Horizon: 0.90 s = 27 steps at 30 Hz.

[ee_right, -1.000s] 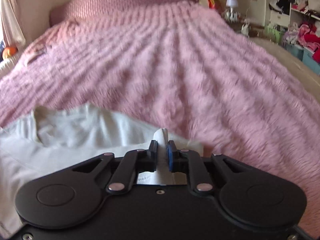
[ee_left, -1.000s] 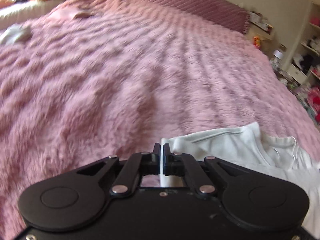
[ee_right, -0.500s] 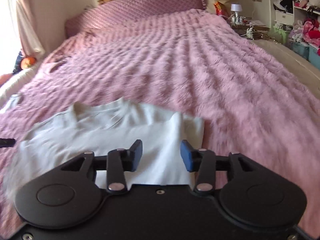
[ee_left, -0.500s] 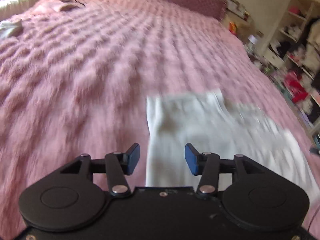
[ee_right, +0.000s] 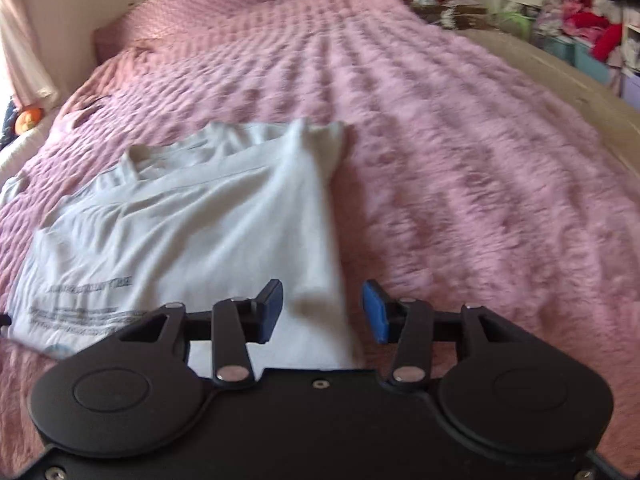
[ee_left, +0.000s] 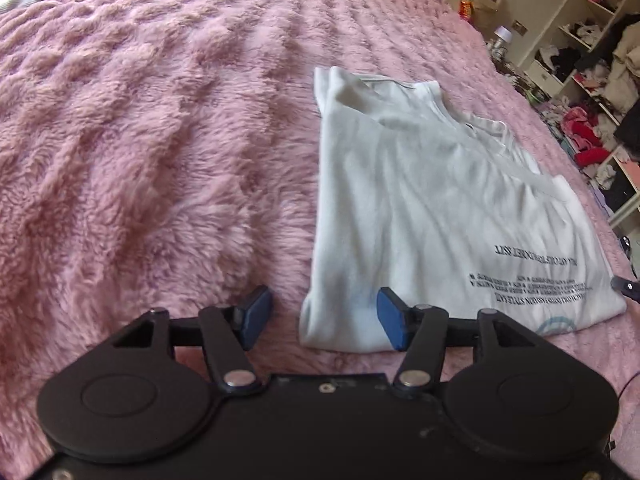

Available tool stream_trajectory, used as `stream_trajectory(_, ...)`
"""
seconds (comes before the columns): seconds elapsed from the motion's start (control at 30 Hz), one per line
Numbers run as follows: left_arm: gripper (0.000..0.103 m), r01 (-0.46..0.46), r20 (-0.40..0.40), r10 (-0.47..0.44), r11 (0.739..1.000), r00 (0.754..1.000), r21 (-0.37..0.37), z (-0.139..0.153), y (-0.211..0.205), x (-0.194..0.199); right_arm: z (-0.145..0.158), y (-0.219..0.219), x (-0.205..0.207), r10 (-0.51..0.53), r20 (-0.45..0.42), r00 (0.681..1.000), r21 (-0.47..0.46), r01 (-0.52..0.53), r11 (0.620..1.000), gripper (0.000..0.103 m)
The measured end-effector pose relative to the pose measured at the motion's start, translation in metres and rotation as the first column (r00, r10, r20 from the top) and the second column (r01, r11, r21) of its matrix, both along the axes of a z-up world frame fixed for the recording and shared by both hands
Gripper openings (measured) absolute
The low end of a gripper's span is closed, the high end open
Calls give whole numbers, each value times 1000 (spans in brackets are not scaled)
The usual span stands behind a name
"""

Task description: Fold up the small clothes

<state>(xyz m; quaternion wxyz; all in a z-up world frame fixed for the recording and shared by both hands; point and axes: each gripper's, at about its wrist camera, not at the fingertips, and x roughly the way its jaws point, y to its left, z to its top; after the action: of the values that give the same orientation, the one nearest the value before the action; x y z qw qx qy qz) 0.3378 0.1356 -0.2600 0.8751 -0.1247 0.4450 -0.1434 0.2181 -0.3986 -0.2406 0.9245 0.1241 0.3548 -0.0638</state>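
Both grippers, left [ee_left: 322, 320] and right [ee_right: 322, 310], gape empty; shirt [ee_left: 420, 208] on pink blanket [ee_left: 160, 140]; cluttered shelves [ee_left: 592, 60].

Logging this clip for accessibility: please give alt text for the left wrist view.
A white T-shirt lies folded flat on a fluffy pink blanket, its printed black text facing up. The open left gripper hovers at the shirt's near corner, holding nothing; cluttered shelves stand at far right.

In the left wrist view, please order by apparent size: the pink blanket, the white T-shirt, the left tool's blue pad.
1. pink blanket
2. white T-shirt
3. blue pad, small though nearest the camera
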Motion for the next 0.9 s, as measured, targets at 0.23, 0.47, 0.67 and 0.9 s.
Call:
stream_trajectory(0.23,52,-3,21,2,1000,1000,17,1,-8,0,-7,-6,-2,3,-30,1000,96,0,995,43)
stream_trajectory(0.47,35,22,44,-24,999,999,39,7,-12,6,-4,2,-4,22,-31,999,62,-20,998,43)
stream_trajectory(0.67,6,-3,66,-3,996,998,92,5,-18,8,-4,5,-2,23,-40,999,47,-21,999,32)
stream_trajectory(0.9,2,-17,135,23,999,991,-42,34,8,-3,19,-4,-18,64,18,998,88,-65,994,6)
